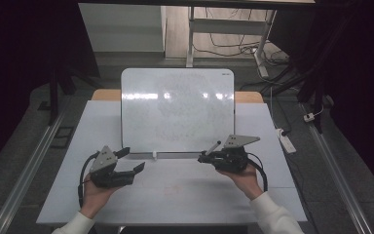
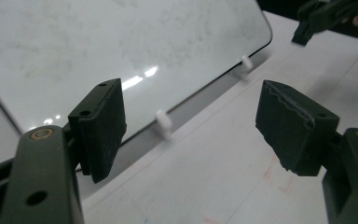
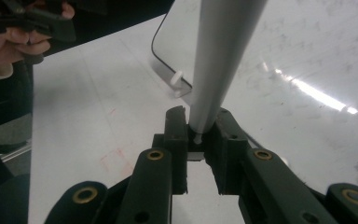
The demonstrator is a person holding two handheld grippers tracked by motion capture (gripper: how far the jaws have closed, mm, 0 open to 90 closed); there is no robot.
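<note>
While clamped in the right gripper just before the whiteboard's lower right edge, marker pointed up at it. Left gripper gaped empty near the lower left corner. Judged barely begun: nothing legible written, board merely smudged.

Parted jaws before whiteboard
</note>
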